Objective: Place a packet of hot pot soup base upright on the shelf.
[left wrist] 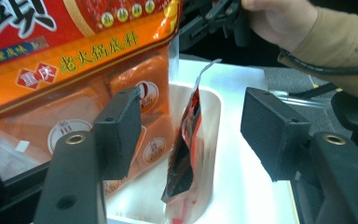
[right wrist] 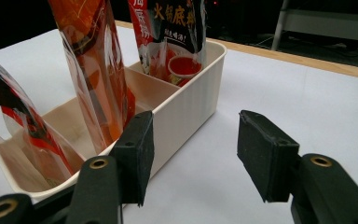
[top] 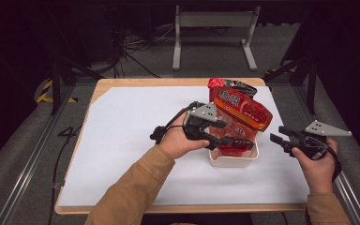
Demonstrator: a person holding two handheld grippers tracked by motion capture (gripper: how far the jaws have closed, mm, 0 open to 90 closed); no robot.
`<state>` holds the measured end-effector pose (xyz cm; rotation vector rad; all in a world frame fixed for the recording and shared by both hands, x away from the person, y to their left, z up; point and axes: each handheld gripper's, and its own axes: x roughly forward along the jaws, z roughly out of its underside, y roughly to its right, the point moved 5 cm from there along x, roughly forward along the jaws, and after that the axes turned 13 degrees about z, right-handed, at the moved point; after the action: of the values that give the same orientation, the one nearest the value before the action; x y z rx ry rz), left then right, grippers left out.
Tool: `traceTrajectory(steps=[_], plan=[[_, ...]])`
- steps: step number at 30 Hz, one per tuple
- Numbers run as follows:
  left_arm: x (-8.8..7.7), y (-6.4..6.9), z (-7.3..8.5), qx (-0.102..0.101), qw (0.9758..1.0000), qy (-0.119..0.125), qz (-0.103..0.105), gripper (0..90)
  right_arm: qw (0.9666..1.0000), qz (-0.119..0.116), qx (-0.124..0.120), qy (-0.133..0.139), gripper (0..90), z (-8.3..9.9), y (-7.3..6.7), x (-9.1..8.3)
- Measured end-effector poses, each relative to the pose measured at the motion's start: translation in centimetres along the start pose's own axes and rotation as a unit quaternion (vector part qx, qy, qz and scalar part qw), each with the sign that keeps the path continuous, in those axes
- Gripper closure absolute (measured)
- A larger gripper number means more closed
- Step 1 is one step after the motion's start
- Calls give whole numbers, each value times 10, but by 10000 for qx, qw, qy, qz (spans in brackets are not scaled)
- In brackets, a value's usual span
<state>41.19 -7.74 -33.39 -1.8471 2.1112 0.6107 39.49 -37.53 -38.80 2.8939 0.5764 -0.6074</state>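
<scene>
The person's two forearms enter at the near edge of the table [top: 122, 140], one on each side of a white divided bin [top: 233, 161].

Left gripper [top: 225, 138]: it sits at the bin's left rim, pointing across the bin towards the right. Its jaws stand apart and grip nothing. In the left gripper view a small dark-and-red sachet [left wrist: 182, 144] stands on edge between the two pads [left wrist: 121, 130], clear of both, its lower end inside the nearest compartment. Its long axis runs roughly upright, leaning slightly; its flat faces are turned towards the pads, so it lies square to a re-grip if one is wanted.

A large orange hot-pot seasoning pouch [top: 241, 112] stands in the middle compartment, tilted towards the far right, and rises just behind the left gripper. A third pouch [right wrist: 172, 32], red and black, stands in the far compartment.

Right gripper [top: 281, 140]: it is held well to the right of the bin, jaws wide, nothing between them, aimed at the bin's long side wall [right wrist: 186, 102].

Judgement: the sachet appears released into its slot. The left gripper is by far the nearer to it; the coming move turns on drawing that gripper back along its own line, away from the bin, without brushing the leaning sachet or the large pouch beside it.
</scene>
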Motion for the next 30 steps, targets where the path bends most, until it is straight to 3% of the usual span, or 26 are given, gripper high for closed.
traceTrajectory(steps=[3, 11, 20, 22, 23, 27, 30], plan=[[-9, 1, 0, -121, 9998, 128, -61, 320, 10000, -8, 5, -2, 462, -1, 0, 2], [-36, 4, 3, -175, 9986, 283, -403, 268, 10000, -62, -28, -5, 457, -4, -2, 9], [-73, 12, 16, -323, 9953, 360, -835, 187, 10000, -99, -9, -1, 425, -6, -3, 13], [-87, 14, 23, -397, 9929, 427, -1037, 174, 9999, -94, 23, -28, 405, -5, -3, 13], [-87, 14, 23, -397, 9929, 427, -1037, 168, 9999, -94, 23, -28, 405, -5, -3, 13], [-105, 15, 34, -499, 9890, 527, -1291, 141, 9999, -102, 35, -59, 392, -5, -3, 12], [-115, 14, 47, -562, 9837, 495, -1636, 112, 9999, -95, 14, -32, 391, -5, -3, 12]])
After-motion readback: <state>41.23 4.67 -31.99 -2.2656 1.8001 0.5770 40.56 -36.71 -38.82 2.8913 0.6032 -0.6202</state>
